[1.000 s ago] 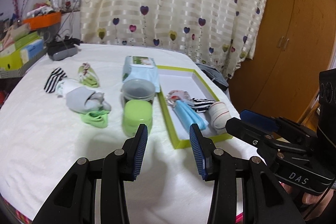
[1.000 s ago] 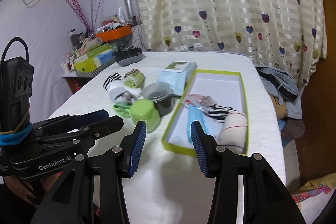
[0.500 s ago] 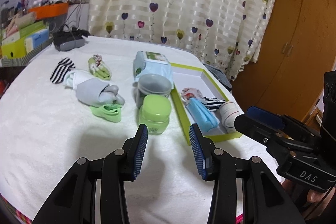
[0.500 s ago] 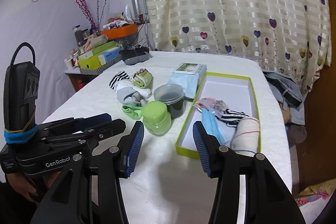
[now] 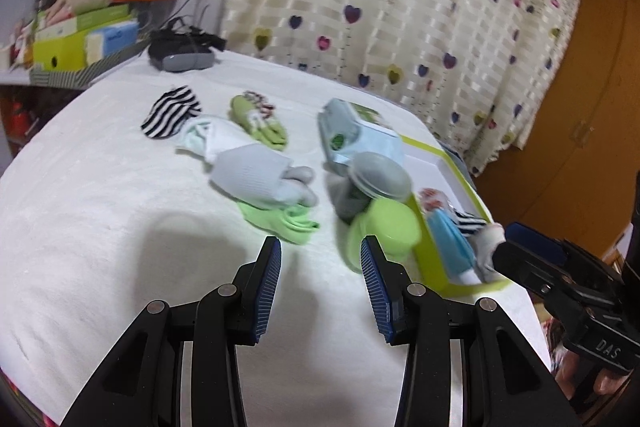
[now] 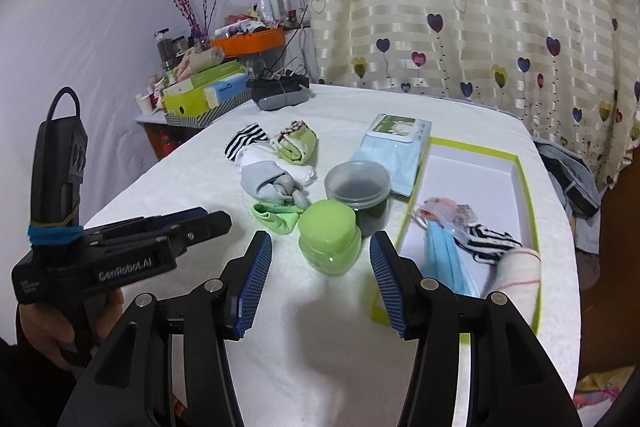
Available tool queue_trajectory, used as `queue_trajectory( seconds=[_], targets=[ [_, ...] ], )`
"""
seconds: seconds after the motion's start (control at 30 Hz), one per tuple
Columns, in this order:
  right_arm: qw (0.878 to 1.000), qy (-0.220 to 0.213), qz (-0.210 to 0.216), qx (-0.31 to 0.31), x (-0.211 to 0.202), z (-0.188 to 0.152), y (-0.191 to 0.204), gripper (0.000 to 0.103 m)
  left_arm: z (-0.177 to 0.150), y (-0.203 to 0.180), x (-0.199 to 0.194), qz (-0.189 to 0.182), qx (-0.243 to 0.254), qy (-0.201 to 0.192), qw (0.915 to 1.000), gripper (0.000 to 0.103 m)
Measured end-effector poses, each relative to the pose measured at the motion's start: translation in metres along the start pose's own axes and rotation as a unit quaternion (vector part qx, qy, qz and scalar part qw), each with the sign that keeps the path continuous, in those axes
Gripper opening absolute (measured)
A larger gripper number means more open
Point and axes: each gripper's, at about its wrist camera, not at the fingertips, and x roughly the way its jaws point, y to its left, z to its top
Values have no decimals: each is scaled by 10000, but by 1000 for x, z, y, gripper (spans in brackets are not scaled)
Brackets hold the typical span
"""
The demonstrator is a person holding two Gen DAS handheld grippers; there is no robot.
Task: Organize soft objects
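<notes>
change: your left gripper [image 5: 320,283] has swung left since a second ago; loose socks now ahead, so next pick is likely the light green sock [image 5: 280,223].
jaws: both released, empty; right gripper [image 6: 320,279] too.
target: green box [image 6: 524,171] holds some soft items already.
obstacles: green jar [image 6: 330,241] and grey-lidded jar [image 6: 358,187] sit between socks and box.

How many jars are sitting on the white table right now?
2. The green jar stands nearest the right tongs, beside the box. The grey jar stands just behind it, touching the wipes pack. None seem hidden.
</notes>
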Motion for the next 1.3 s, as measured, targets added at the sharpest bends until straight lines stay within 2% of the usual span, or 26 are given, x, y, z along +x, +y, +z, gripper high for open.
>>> queue_trajectory(
  seconds=[0.53, 0.63, 0.97, 1.03, 1.07, 1.1, 1.17, 1.3],
  targets=[
    [9997, 166, 102, -148, 30, 18, 1, 52, 27, 35, 48, 135, -490, 174, 9986, 42],
    [9996, 178, 119, -167, 33, 20, 0, 52, 31, 41, 60, 52, -758, 242, 9968, 55],
    [9995, 256, 148, -140, 52, 31, -9, 52, 41, 60, 90, 73, -1419, 346, 9893, 56],
    [9994, 259, 156, -145, 54, 33, -10, 52, 40, 67, 91, 84, -1537, 327, 9875, 49],
    [9994, 257, 162, -146, 55, 34, -10, 52, 40, 68, 91, 65, -1536, 323, 9876, 36],
    [9994, 255, 168, -153, 56, 35, -9, 52, 41, 69, 91, 58, -1511, 319, 9880, 28],
    [9994, 261, 178, -173, 57, 36, -7, 52, 40, 69, 86, 58, -1443, 278, 9891, 21],
    [9990, 283, 246, -253, 60, 37, 1, 52, 38, 72, 70, 51, -1383, 148, 9903, 17]
  ],
)
